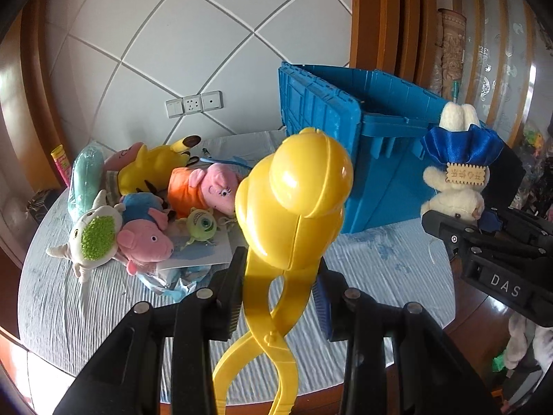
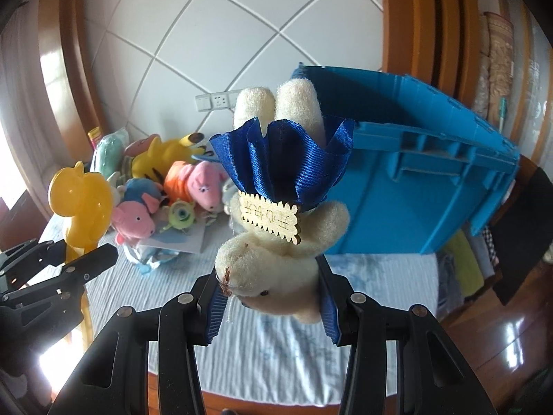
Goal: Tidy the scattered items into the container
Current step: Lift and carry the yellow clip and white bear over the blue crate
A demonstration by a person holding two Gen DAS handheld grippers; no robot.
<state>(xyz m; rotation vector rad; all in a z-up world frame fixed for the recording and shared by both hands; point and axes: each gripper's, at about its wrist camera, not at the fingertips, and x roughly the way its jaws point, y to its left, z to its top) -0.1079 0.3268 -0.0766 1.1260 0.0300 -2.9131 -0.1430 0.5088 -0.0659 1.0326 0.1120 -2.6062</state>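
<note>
Left wrist view: left gripper point(image 1: 281, 276) is clamped on a yellow clip toy point(image 1: 293, 193), held up over the table point(image 1: 380, 263). Right gripper point(image 2: 269, 294) pinches a white bear point(image 2: 276, 242) upside down – blue bin point(image 2: 414, 186) just behind it, plush pile point(image 1: 145, 200) off to the left.

- Daylight scene, bright and evenly lit; tiled wall point(image 1: 207, 34) reads clean white.
- Strong fisheye bend: grout lines and wood trim point(image 2: 69, 69) curve hard toward the edges; black vignette in the corners.
- Glare on the yellow plastic toy point(image 1: 297, 186), which glows translucent in the right wrist view.
- Blown-out patch low, left of the right gripper point(image 2: 269, 307).
- Bright reflections on the wooden floor point(image 2: 511, 339).
- Focus sharp centrally, softer at the rim.
</note>
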